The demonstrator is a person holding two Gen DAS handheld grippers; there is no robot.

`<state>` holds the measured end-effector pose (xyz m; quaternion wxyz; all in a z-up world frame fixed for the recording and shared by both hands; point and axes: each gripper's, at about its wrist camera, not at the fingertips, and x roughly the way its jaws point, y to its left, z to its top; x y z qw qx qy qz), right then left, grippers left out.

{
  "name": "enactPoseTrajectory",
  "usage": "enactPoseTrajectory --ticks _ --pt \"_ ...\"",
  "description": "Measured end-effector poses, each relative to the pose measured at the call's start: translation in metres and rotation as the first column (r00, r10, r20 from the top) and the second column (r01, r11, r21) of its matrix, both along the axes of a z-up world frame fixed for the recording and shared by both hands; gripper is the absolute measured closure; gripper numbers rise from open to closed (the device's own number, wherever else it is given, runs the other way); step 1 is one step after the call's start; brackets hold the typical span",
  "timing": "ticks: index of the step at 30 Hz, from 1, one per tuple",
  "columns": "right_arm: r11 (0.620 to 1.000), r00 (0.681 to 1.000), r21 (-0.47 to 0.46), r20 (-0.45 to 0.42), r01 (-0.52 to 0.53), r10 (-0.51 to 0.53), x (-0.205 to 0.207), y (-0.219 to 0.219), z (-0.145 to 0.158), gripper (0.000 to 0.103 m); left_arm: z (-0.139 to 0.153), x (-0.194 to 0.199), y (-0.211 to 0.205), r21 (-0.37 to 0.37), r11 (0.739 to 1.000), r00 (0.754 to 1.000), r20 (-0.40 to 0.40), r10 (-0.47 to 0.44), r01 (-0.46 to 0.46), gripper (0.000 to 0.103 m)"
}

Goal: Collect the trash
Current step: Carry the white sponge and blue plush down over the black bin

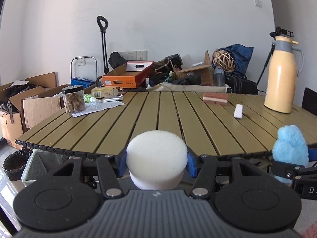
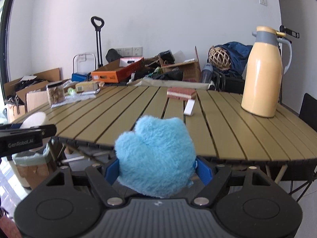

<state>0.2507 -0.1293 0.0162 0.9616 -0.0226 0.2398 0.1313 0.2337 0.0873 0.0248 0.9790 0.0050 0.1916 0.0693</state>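
Note:
My left gripper (image 1: 156,163) is shut on a round white sponge (image 1: 156,156), held off the near edge of the slatted olive table (image 1: 158,123). My right gripper (image 2: 156,168) is shut on a fluffy blue plush (image 2: 156,158), also just off the table's near edge. The blue plush (image 1: 290,148) shows at the right of the left wrist view, and the white sponge (image 2: 34,119) at the left of the right wrist view. On the table lie a red-and-white sponge block (image 2: 181,93) and a small white box (image 2: 189,108).
A yellow thermos jug (image 2: 262,73) stands at the table's right. A jar (image 1: 73,99), a paper sheet and small packets sit at its left. A bin with a pale green liner (image 1: 37,162) and a black-bagged bin (image 1: 13,161) stand on the floor below left. Cardboard boxes and clutter fill the back.

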Motion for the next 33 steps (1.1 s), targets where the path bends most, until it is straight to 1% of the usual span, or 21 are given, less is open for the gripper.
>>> enactPoseTrajectory --ticks 9,12,17,21,28,30,33 --pt "1.000 0.996 0.015 -0.091 -0.011 0.012 -0.020 -0.010 -0.030 0.025 -0.025 -0.019 -0.020 0.052 0.997 0.997 -0.061 -0.046 0.049 0.046" --pt "1.000 0.992 0.020 -0.122 -0.011 0.013 -0.024 -0.014 -0.041 0.025 -0.032 -0.023 -0.023 0.052 0.996 0.995 -0.080 -0.061 0.066 0.046" --pt "1.000 0.984 0.025 -0.178 -0.008 0.013 -0.027 -0.019 -0.061 0.025 -0.044 -0.026 -0.027 0.071 0.994 0.991 -0.112 -0.072 0.081 0.046" --pt "1.000 0.975 0.028 -0.222 -0.001 0.007 -0.025 -0.025 -0.077 0.025 -0.055 -0.025 -0.027 0.071 0.993 0.985 -0.154 -0.083 0.095 0.046" --pt "0.999 0.962 0.034 -0.274 0.020 -0.010 -0.020 -0.037 -0.099 0.025 -0.085 -0.021 -0.031 0.088 0.989 0.961 -0.261 -0.094 0.121 0.046" --pt "0.999 0.957 0.037 -0.289 0.028 -0.016 -0.017 -0.041 -0.105 0.025 -0.094 -0.019 -0.033 0.103 0.986 0.950 -0.298 -0.094 0.130 0.046" --pt "0.998 0.950 0.035 -0.309 0.047 -0.034 -0.014 -0.047 -0.113 0.025 -0.108 -0.013 -0.036 0.101 0.985 0.929 -0.358 -0.095 0.139 0.046"
